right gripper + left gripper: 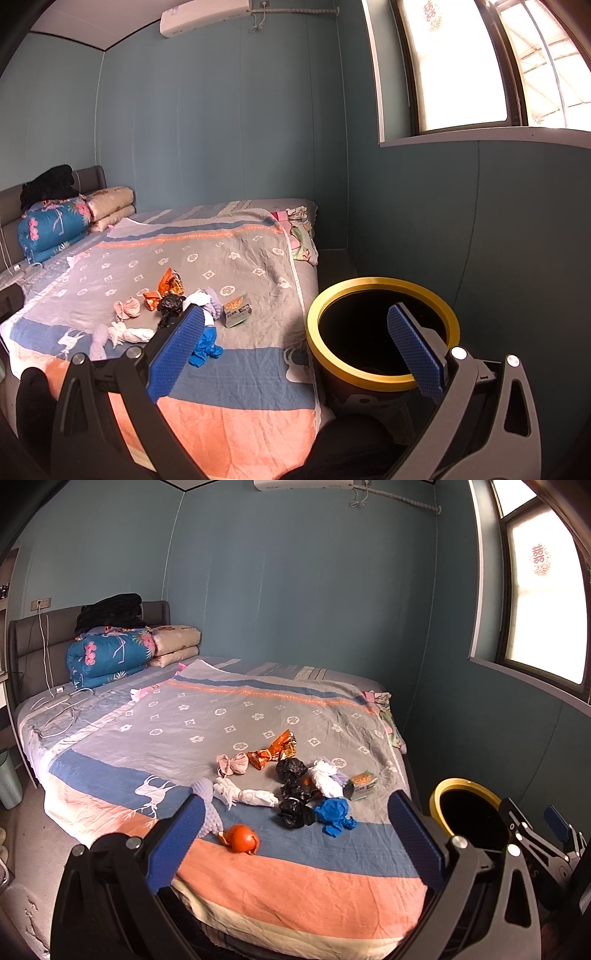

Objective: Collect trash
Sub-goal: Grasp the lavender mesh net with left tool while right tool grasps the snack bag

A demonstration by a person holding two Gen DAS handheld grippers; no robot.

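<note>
Trash lies scattered on the bed's blanket: an orange peel, a blue crumpled bag, black bags, white tissue wads, an orange snack wrapper, a small carton and a pink cloth. A black bin with a yellow rim stands at the bed's right side. My left gripper hovers open over the near part of the bed, holding nothing. My right gripper is open and empty, between the bed edge and the bin. The other gripper shows at right.
Folded quilts and pillows are stacked at the headboard, with white charger cables on the mattress. A window is in the right wall. A pale green bin stands on the floor at left.
</note>
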